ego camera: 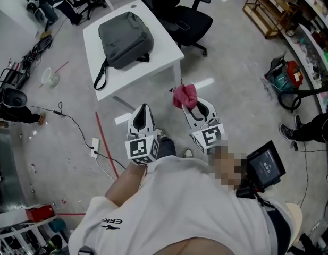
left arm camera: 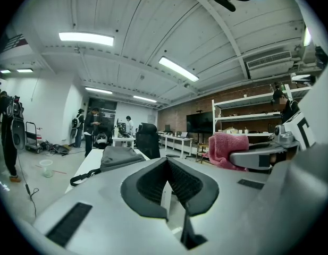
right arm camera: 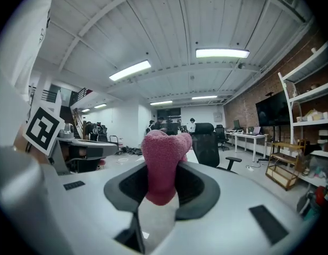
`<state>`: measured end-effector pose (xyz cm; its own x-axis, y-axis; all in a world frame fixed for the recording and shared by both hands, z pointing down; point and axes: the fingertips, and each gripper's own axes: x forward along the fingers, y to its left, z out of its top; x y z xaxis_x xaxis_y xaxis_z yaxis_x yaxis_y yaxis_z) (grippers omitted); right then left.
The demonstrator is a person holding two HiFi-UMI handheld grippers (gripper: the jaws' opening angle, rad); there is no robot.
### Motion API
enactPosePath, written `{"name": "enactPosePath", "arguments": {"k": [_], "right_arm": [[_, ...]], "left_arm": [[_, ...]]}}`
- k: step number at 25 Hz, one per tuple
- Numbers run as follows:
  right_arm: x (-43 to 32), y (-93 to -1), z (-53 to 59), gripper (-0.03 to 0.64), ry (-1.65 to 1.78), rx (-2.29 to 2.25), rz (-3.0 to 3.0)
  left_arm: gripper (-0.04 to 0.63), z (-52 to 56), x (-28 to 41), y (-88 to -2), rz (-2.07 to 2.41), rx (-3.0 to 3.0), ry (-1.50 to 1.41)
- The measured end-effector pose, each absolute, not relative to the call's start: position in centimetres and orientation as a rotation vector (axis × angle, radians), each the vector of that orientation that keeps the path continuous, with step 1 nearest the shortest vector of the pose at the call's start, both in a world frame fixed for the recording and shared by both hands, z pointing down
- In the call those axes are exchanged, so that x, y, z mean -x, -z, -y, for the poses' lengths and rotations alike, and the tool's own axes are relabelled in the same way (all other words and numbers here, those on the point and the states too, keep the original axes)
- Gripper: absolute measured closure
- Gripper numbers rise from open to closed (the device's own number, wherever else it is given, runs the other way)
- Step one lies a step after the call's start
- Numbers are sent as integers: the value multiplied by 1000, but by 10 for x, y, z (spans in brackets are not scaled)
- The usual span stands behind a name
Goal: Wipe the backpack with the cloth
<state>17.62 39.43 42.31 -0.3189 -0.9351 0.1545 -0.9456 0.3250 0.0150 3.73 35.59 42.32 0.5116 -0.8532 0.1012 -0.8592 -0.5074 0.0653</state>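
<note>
The right gripper [ego camera: 199, 108] was clenched on a crumpled pink terry cloth [ego camera: 185, 95]; its own view showed the wad pinched between the two dark pads and bulging up above them. The left gripper [ego camera: 143, 115] was closed on nothing, its jaws meeting at the tips with only floor and table behind them.

The grey fabric backpack [ego camera: 125, 39] lay flat on the white rectangular table [ego camera: 165, 57], well apart from both grippers, ahead of them and off to the left. Its long axis ran roughly away from the person, tilted a little leftward at the near end, where a black strap [ego camera: 100, 78] trailed toward the table's near edge. The empty left gripper sat nearer to the bag (the cloth, though, was on the other side), so by my reading the right gripper would need to travel forward and across to the left, over the table's near corner, before any wiping could begin.

From the right gripper view the backpack could not be made out, since the cloth filled the middle of the picture. The left gripper view caught only its near end at a low angle. The bag's underside and far face were hidden, and the person's hands were covered by the marker cubes and the white shirt
</note>
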Motion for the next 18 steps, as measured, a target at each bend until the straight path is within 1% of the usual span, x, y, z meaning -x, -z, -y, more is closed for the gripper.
{"name": "enactPosePath", "arguments": {"k": [11, 18], "right_arm": [[-138, -421, -277, 500, -104, -1667, 2448], [-89, -428, -188, 500, -118, -1618, 2451]], "left_arm": [[592, -235, 3, -428, 1556, -2565, -45], [592, -150, 52, -435, 1584, -2521, -50]]}}
